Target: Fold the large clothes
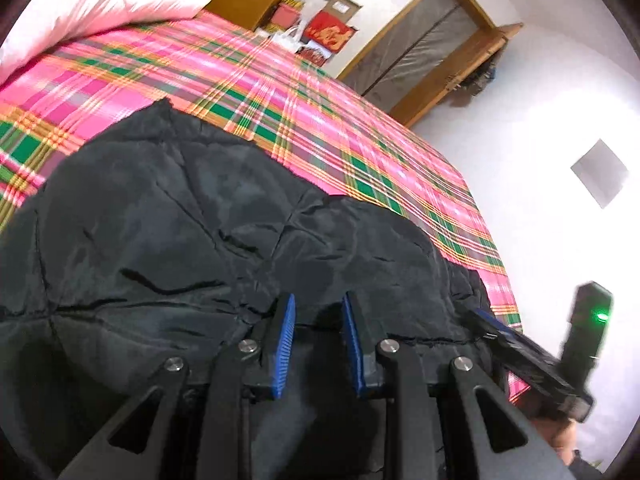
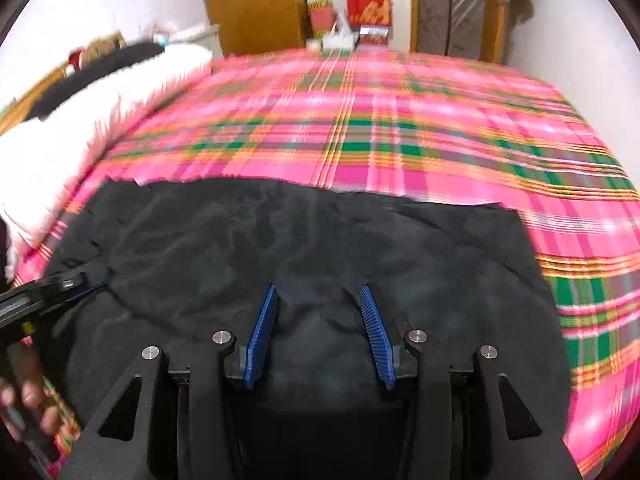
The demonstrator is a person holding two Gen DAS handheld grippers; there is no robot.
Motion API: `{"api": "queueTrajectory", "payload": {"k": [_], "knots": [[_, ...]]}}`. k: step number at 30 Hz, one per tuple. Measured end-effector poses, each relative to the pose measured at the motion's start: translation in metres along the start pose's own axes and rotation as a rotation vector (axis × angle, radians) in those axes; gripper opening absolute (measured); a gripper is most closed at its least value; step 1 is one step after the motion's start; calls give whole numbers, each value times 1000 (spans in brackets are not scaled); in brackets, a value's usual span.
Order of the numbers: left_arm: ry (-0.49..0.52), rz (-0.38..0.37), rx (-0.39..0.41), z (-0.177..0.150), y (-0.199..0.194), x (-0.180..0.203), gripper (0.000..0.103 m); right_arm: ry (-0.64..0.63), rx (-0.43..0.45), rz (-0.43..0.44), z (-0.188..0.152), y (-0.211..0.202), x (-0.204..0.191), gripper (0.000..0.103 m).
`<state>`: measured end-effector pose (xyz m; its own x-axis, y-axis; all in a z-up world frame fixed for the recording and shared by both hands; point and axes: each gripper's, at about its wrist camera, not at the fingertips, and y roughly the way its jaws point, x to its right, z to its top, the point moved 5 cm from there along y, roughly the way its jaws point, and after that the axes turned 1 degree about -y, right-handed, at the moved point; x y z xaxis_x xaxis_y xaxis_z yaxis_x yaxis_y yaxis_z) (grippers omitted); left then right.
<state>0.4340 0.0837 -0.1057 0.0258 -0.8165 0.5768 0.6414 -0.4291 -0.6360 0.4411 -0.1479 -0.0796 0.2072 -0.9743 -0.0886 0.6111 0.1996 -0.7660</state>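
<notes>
A large black padded jacket lies spread on the pink plaid bed; it also fills the lower half of the right wrist view. My left gripper is open, its blue pads just above the jacket's near edge with nothing between them. My right gripper is open over the jacket's near part, nothing between its pads. The right gripper shows at the right of the left wrist view; the left gripper shows at the left of the right wrist view, at the jacket's left edge.
A white pillow lies at the head of the bed, also in the right wrist view. A wooden wardrobe, stacked boxes and a door stand beyond the bed. White floor lies to the right.
</notes>
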Motion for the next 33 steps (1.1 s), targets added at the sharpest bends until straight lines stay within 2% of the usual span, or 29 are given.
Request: {"api": "queueTrajectory", "payload": {"k": [2, 5, 8, 10, 12, 14, 17, 22, 27, 29, 31, 33], "knots": [[22, -3, 0, -4, 1, 2, 26, 29, 6, -16, -13, -11, 16, 44], [25, -18, -4, -5, 1, 2, 26, 65, -32, -39, -34, -1, 42, 44], [87, -8, -6, -7, 5, 7, 26, 76, -30, -33, -41, 6, 50, 44], [82, -8, -8, -4, 9, 4, 25, 89, -27, -34, -41, 10, 51, 44], [70, -10, -15, -3, 10, 2, 18, 99, -19, -35, -42, 13, 51, 44], [82, 29, -9, -3, 10, 0, 8, 99, -11, -32, -46, 11, 53, 44], [73, 29, 1, -3, 9, -1, 4, 96, -8, -25, -47, 10, 53, 44], [102, 27, 30, -4, 4, 3, 3, 92, -9, -25, -48, 12, 54, 44], [207, 119, 72, -5, 2, 16, 1, 80, -12, -31, -48, 14, 53, 44], [228, 134, 87, -4, -3, 21, 1, 76, -20, -29, -47, 14, 53, 44], [260, 192, 109, -2, -11, 23, 1, 110, -30, -21, -43, 3, 55, 44], [286, 230, 123, -2, -20, 21, 0, 112, 9, -34, -41, -18, 55, 44]]}}
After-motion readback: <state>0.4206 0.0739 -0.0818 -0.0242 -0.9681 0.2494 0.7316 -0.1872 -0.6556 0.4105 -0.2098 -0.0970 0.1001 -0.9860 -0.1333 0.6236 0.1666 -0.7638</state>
